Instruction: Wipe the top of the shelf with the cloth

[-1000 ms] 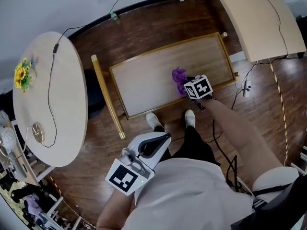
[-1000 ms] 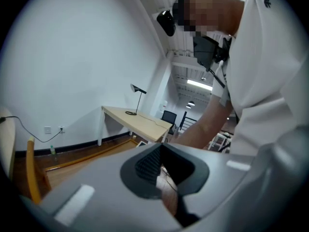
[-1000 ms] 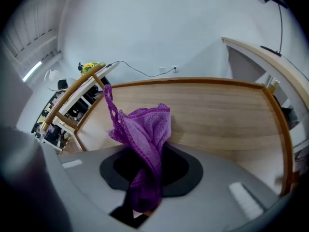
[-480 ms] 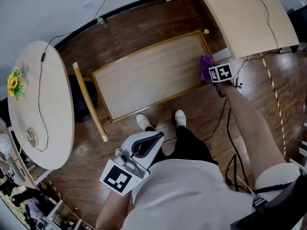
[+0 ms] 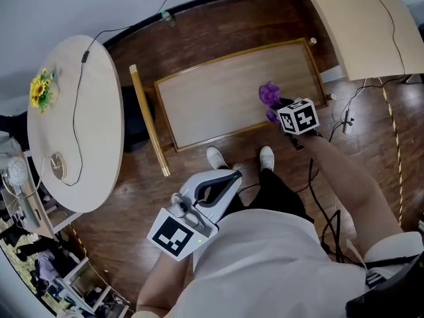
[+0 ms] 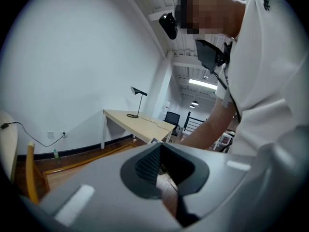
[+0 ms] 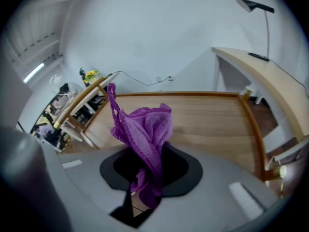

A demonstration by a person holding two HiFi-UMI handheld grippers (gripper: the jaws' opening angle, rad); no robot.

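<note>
Floor (image 5: 212, 28): dark wood boards around a low shelf (image 5: 199, 105) with a pale top.
Right tool (image 5: 278, 109): jaws clamped on the purple cloth (image 5: 268, 95), which bunches just ahead of them; the shelf top spreads beyond.
Left tool (image 5: 224, 181): jaws together on nothing, well behind the right tool, against the person's body.

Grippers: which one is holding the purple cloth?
The right gripper, out over the wooden shelf top, has the purple cloth pinched in its jaws. The left gripper is near the person's body with nothing between its jaws.
</note>
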